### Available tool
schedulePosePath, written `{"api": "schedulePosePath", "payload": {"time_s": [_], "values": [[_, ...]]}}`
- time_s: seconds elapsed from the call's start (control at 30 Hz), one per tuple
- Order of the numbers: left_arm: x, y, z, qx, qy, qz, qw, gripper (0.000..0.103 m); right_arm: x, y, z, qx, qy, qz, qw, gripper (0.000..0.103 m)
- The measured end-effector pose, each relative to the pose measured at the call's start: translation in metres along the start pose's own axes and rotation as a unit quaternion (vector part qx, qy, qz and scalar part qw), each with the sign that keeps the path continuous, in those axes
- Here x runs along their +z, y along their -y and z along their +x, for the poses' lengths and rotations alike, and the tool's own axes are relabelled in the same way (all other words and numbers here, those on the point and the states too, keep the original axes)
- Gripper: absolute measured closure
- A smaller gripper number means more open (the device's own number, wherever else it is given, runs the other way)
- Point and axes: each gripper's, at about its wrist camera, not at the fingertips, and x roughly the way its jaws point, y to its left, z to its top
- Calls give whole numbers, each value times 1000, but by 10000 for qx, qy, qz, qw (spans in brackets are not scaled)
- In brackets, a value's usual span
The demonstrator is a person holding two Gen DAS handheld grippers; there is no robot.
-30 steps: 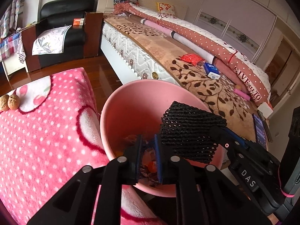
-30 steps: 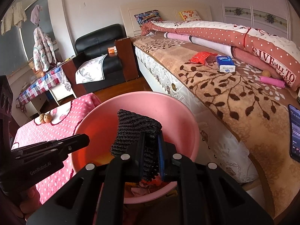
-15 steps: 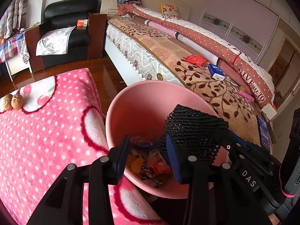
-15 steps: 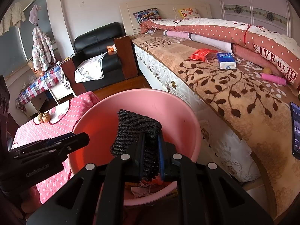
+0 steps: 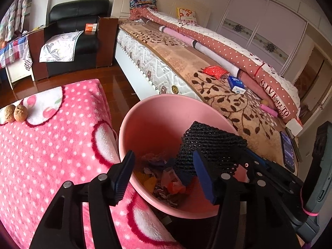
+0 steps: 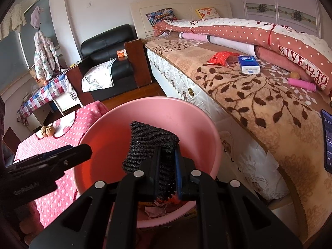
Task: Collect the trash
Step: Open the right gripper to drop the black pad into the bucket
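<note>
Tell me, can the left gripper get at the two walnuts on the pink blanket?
Probably yes. The left gripper is open and empty, and the walnuts sit uncovered on the blanket, nothing between.

The round plastic basin (image 5: 166, 108) is plain salmon pink, its inner wall glowing redder in the right wrist view. The folded mesh foam sheet (image 6: 149, 143) in it is black, with a fine net pattern. The crumpled scraps of trash (image 5: 164, 178) at the bottom look orange, yellow, pale pink and purple, though they are partly hidden. The fluffy blanket (image 5: 51, 145) is hot pink with white dots and white, red-edged shapes. The bed cover (image 6: 259, 103) is tan with dark brown leaves. The rolled quilt (image 6: 238, 31) is rust red with white dots. The flat wrapper (image 6: 221, 57) is red, and the tissue pack (image 6: 248, 64) blue and white.
</note>
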Motion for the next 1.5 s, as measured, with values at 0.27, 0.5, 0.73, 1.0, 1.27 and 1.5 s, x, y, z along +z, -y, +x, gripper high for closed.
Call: {"api": "schedulePosePath", "payload": {"time_s": [0.27,0.5,0.73,1.0,1.27,1.5], "values": [[3,4,-17,185,327,273,9989,42,0,2,0,3,-1,12,10000,90],[3,7,-27,303,480,417,9975,40,-2,0,4,22,-23,3,10000,90],[-2,0,-29,374,435,337,9978,39,-2,-7,7,64,-53,-33,10000,90],[-7,-5,-30,412,386,299,9980,39,1,-12,11,127,-73,-60,9999,90],[-11,-5,-29,408,337,317,9981,39,2,-10,15,249,-142,13,9996,90],[-13,-3,-29,387,312,365,9981,39,2,-7,20,340,-276,126,9990,74]]}}
